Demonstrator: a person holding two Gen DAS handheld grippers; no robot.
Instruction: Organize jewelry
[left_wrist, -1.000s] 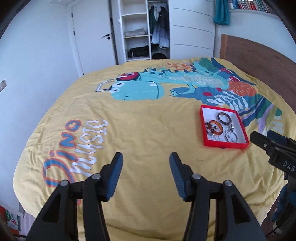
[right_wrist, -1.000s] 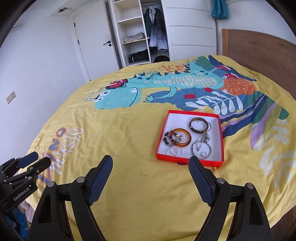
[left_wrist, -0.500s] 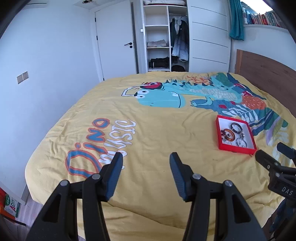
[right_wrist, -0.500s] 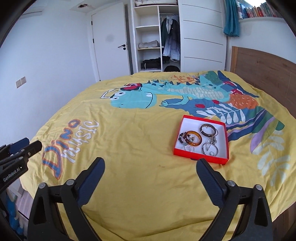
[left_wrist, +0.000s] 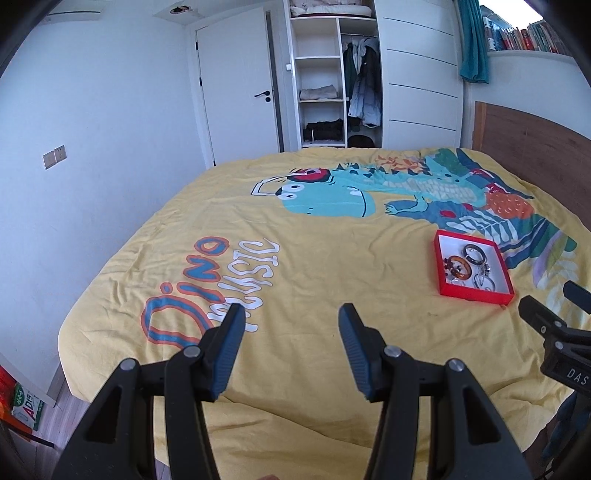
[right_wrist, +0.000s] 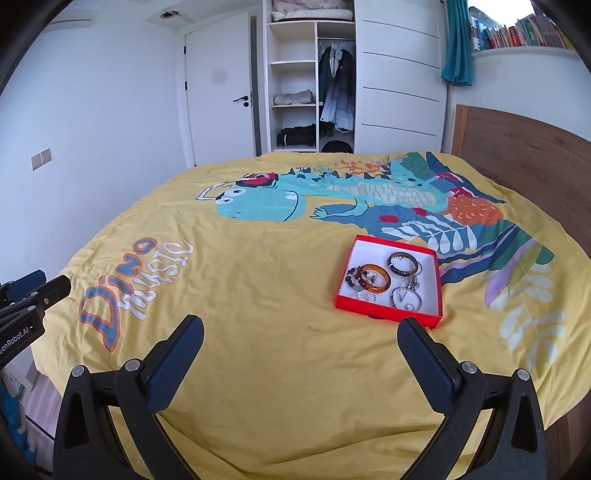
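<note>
Bedspread: tray beyond right claw

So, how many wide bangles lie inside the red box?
2: an amber bangle at the left of the red box, and a dark bangle behind it to the right. Thin silver rings lie tangled nearby; more may be hidden.

We are looking forward and downward from both wrist cameras, hovering at the near edge of the bed, well back from the red tray. Both views are sharing the bedspread, tray and wardrobe; each is catching the other gripper at its edge.
</note>
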